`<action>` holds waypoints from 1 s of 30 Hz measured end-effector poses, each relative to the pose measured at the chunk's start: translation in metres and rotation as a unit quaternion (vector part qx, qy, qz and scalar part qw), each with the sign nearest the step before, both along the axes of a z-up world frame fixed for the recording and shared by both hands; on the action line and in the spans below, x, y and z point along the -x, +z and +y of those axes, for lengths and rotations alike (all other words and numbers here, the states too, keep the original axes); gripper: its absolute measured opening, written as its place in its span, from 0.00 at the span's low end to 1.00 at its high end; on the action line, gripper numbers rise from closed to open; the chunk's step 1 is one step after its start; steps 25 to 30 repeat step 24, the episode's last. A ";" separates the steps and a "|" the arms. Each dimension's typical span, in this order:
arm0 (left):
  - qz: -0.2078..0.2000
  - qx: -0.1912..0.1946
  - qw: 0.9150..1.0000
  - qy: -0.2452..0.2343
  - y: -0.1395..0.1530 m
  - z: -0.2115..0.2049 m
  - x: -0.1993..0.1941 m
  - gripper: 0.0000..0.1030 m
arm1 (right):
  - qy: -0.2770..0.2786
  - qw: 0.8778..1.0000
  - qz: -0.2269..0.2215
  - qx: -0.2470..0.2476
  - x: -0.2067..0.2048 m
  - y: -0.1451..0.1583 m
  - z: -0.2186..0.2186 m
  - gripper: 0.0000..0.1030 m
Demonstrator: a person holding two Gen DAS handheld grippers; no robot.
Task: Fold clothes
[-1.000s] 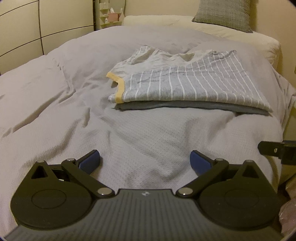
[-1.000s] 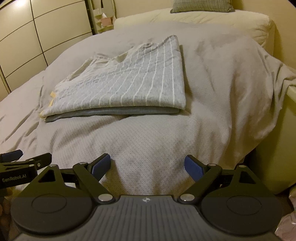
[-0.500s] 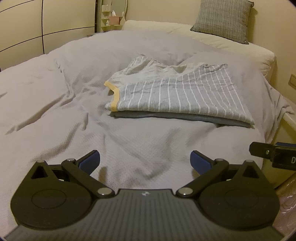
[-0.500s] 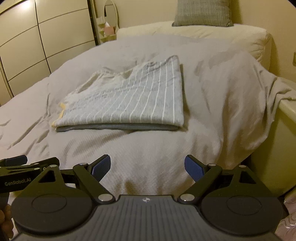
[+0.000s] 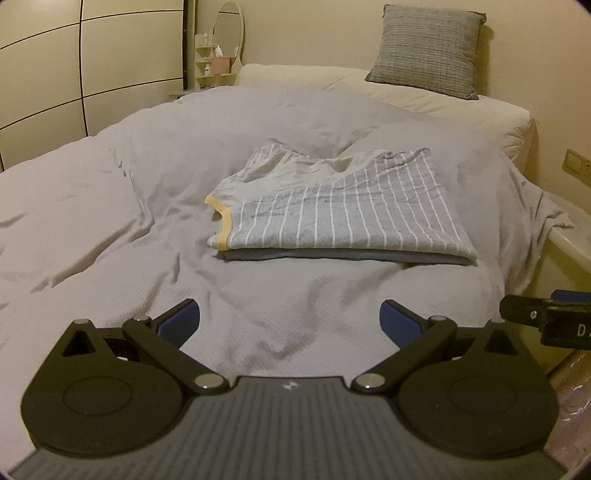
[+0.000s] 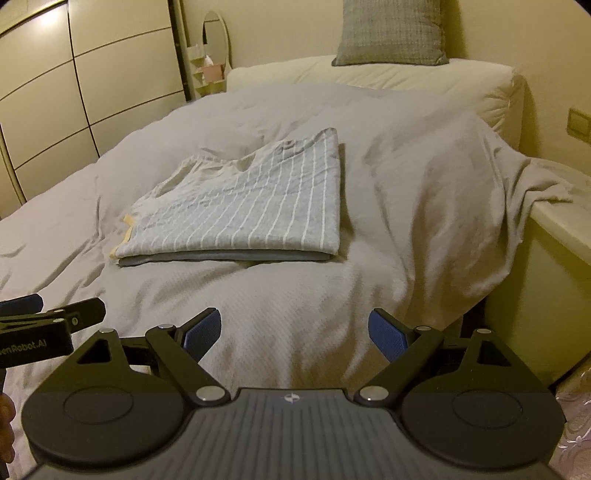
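The striped shirt lies folded flat on the grey duvet, mid-bed, well apart from both tools. Its long axis runs across the bed, the yellow-trimmed end pointing toward the wardrobe; a darker layer, perhaps another garment, sits beneath. The left gripper and right gripper hover with jaws spread, holding nothing.

Folded garment: centre of the frame, lying on the bed cover, resting on a second folded piece whose edge shows beneath it.
Cushion: upper right, behind the garment, at the head of the bed.
Wardrobe doors: upper left, left of the bed.
Mirror: top centre, behind the bed, above a small shelf.
Left gripper: bottom centre, before the garment, apart from it.
Right gripper: bottom centre in its own view, before the garment, apart from it.
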State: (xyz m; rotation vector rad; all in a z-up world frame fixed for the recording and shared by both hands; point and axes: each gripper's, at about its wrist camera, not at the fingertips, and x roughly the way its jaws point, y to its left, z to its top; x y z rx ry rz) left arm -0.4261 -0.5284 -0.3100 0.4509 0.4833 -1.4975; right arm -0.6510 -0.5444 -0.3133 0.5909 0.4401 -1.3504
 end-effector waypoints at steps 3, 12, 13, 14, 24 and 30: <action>-0.012 0.000 1.000 -0.007 0.000 0.008 0.005 0.99 | -0.001 1.000 -0.004 0.003 0.002 0.002 0.008 0.86; -0.023 -0.001 1.000 -0.005 0.002 0.018 0.009 0.99 | 0.000 1.000 -0.004 0.003 0.003 0.004 0.020 0.86; -0.023 -0.001 1.000 -0.005 0.003 0.018 0.009 0.99 | 0.000 1.000 -0.004 0.003 0.003 0.005 0.021 0.86; -0.024 0.000 1.000 -0.005 0.003 0.018 0.010 0.99 | 0.000 1.000 -0.004 0.004 0.003 0.005 0.021 0.86; -0.020 0.011 1.000 -0.009 0.004 0.023 0.009 0.99 | -0.001 1.000 -0.003 0.007 0.002 0.005 0.023 0.86; -0.020 0.011 1.000 -0.009 0.004 0.023 0.009 0.99 | -0.001 1.000 -0.003 0.007 0.002 0.005 0.023 0.86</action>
